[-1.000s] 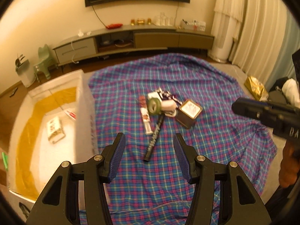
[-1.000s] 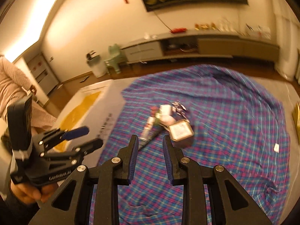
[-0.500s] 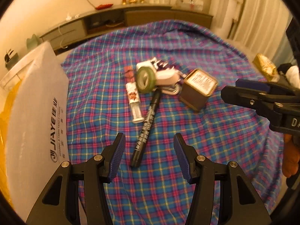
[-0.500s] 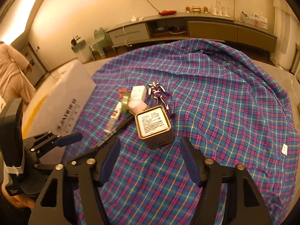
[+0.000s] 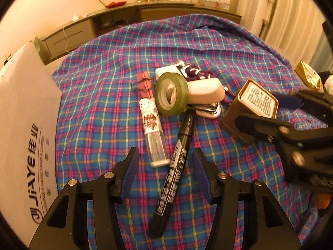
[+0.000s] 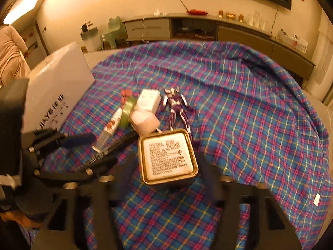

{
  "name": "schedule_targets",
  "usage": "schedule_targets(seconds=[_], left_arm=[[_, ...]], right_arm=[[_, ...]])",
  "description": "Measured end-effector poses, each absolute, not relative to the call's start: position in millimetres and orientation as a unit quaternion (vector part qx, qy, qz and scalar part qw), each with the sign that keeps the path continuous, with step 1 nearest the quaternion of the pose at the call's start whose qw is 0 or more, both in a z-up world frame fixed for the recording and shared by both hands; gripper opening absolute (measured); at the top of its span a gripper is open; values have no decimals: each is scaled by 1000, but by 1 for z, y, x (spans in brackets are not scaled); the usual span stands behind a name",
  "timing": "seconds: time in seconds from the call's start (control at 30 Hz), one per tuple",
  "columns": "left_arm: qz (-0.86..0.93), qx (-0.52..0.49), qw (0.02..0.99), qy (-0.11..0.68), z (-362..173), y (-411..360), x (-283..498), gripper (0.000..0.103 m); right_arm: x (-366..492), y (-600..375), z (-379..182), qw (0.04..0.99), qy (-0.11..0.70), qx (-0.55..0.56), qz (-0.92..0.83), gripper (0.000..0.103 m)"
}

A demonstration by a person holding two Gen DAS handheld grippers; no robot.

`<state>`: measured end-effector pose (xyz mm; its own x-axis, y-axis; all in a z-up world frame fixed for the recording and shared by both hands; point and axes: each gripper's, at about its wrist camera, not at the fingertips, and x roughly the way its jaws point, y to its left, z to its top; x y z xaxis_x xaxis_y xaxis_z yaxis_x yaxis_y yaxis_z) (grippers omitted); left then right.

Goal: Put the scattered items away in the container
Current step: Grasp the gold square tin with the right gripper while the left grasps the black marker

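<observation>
A pile of small items lies on a plaid cloth (image 5: 100, 87). A black marker (image 5: 177, 162) lies between the open jaws of my left gripper (image 5: 166, 164), low over it. Beside it lie a clear lighter (image 5: 154, 133), a green tape roll (image 5: 171, 93), a white stapler (image 5: 206, 91) and a purple toy figure (image 6: 177, 104). A square gold tin (image 6: 168, 156) stands between the wide-open jaws of my right gripper (image 6: 166, 164), blurred by motion. The white storage box (image 5: 22, 129) stands at the left.
A low TV cabinet (image 6: 187, 27) runs along the far wall. A gold foil bag (image 5: 308, 75) lies at the cloth's right edge. A small white tag (image 6: 317, 200) lies on the cloth. Curtains hang at the right.
Both grippers have moved forward and down onto the pile. The right gripper opened wide from nearly shut and now straddles the tin. The left gripper now straddles the marker.
</observation>
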<state>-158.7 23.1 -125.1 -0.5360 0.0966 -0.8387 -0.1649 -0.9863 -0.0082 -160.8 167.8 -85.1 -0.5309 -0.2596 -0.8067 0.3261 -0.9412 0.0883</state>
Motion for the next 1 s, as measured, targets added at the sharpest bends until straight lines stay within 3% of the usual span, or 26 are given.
schedule_targets(seconds=[0.07,0.13,0.2,1.0], left_arm=[[876,-473,80,39,-124,25,-158,40],[875,-475,83,37,-123,24,-157,37],[874,-477,86,30,-123,22,-156,24],[878,-464,110,-42,-95,-9,-131,21]], right_arm=[[-161,172,-85,173,26,455,-873,51],[-162,174,-85,175,21,458,-871,51],[-161,177,-84,178,10,461,-869,51],[-142,185,-62,190,-36,460,-867,51]])
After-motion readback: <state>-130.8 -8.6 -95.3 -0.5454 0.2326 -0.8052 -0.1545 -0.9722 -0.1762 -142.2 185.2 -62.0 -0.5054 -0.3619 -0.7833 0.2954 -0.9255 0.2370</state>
